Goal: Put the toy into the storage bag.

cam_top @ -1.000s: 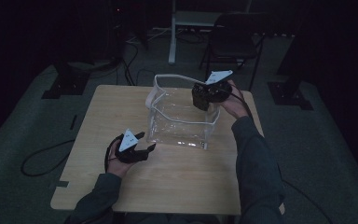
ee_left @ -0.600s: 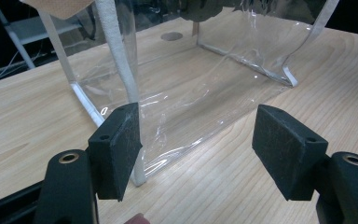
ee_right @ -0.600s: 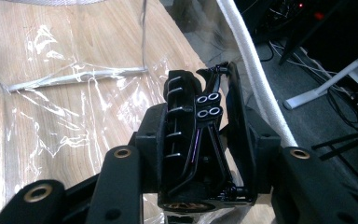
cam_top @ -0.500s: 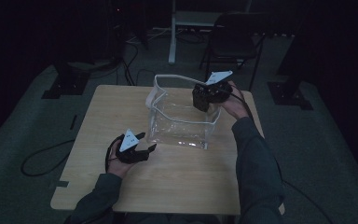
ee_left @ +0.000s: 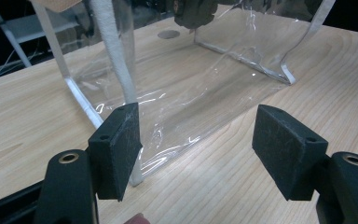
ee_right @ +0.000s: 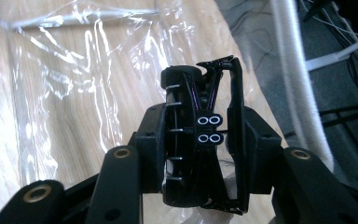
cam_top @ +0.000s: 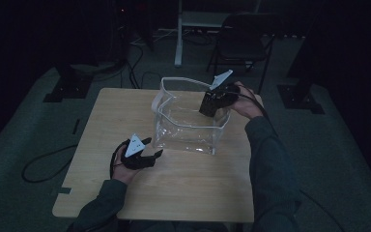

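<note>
Wooden table [cam_top: 183,188] in dim room. Clear plastic bag [cam_top: 188,123] with white trim stands open mid-table.

Step, as judged: right gripper [cam_top: 211,104] lowers black folded item [ee_right: 200,149], possibly hair clip, through bag mouth. Next move likely calls for release inside bag, clear of far wall.

Right gripper jaws clamped narrow on item, over bag interior.

Left gripper [ee_left: 198,149] wide apart, holding nothing, low over table just beside bag's near corner.
</note>
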Demonstrator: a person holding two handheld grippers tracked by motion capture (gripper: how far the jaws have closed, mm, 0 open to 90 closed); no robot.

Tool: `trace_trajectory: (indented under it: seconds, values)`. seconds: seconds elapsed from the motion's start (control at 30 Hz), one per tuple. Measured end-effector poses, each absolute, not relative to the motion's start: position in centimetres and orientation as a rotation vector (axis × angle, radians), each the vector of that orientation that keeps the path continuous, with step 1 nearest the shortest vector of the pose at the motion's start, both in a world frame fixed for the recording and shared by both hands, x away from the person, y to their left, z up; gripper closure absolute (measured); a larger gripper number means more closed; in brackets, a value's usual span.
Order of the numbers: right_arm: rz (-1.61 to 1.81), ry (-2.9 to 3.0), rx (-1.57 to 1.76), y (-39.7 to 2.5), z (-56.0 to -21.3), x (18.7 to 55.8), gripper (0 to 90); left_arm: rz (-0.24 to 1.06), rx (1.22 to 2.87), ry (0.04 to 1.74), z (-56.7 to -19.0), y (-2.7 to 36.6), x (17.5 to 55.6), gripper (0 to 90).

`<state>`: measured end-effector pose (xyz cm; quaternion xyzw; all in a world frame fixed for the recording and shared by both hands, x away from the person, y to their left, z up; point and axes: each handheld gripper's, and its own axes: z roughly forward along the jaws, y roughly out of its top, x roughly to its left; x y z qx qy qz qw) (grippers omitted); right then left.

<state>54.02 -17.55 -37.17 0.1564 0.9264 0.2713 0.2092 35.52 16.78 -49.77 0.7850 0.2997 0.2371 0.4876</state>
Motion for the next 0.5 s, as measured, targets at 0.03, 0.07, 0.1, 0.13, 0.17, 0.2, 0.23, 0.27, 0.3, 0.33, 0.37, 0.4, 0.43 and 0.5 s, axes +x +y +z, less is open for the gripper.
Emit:
trace_trajectory:
  seconds: [0.03, 0.07, 0.1, 0.13, 0.17, 0.2, 0.23, 0.27, 0.3, 0.33, 0.37, 0.4, 0.43, 0.5]
  values:
    - [0.732, 2.583, 0.408, -17.2, -37.1, 54.0, 58.1, 0.577, 1.91, 0.729, -49.8, 16.7, 35.5, 32.6]
    - [0.705, 2.587, 0.381, -16.8, -37.2, 54.0, 58.1, 0.577, 1.91, 0.729, -49.8, 16.7, 35.5, 32.6]
    - [0.674, 2.592, 0.353, -16.3, -37.2, 53.9, 58.1, 0.574, 1.911, 0.731, -49.9, 16.8, 35.5, 32.5]
    - [0.641, 2.597, 0.325, -15.8, -37.3, 53.9, 58.1, 0.574, 1.911, 0.731, -49.9, 16.8, 35.5, 32.5]
    - [0.641, 2.597, 0.325, -15.8, -37.3, 53.9, 58.1, 0.573, 1.91, 0.732, -49.9, 16.8, 35.5, 32.5]
    - [0.55, 2.611, 0.273, -14.8, -37.6, 54.0, 58.1, 0.576, 1.911, 0.728, -49.8, 16.8, 35.5, 32.5]
    - [0.55, 2.611, 0.273, -14.8, -37.6, 54.0, 58.1, 0.576, 1.911, 0.728, -49.8, 16.8, 35.5, 32.5]
    - [0.496, 2.614, 0.247, -14.3, -37.5, 54.1, 58.1, 0.576, 1.906, 0.728, -49.8, 16.8, 35.5, 32.5]
    - [0.496, 2.614, 0.247, -14.3, -37.5, 54.1, 58.1, 0.576, 1.906, 0.728, -49.8, 16.8, 35.5, 32.4]
    - [0.466, 2.619, 0.238, -14.1, -37.4, 54.3, 58.1, 0.575, 1.904, 0.729, -49.7, 16.9, 35.5, 32.4]
    - [0.448, 2.618, 0.24, -14.0, -37.4, 54.3, 58.1, 0.576, 1.902, 0.732, -49.7, 16.9, 35.5, 32.5]
    - [0.448, 2.618, 0.24, -14.0, -37.4, 54.3, 58.1, 0.576, 1.902, 0.732, -49.7, 16.9, 35.5, 32.4]
    - [0.444, 2.619, 0.24, -13.9, -37.4, 54.4, 58.1, 0.577, 1.902, 0.731, -49.7, 17.0, 35.5, 32.4]
    - [0.445, 2.618, 0.259, -13.8, -37.4, 54.5, 58.1, 0.576, 1.902, 0.73, -49.7, 16.9, 35.5, 32.5]
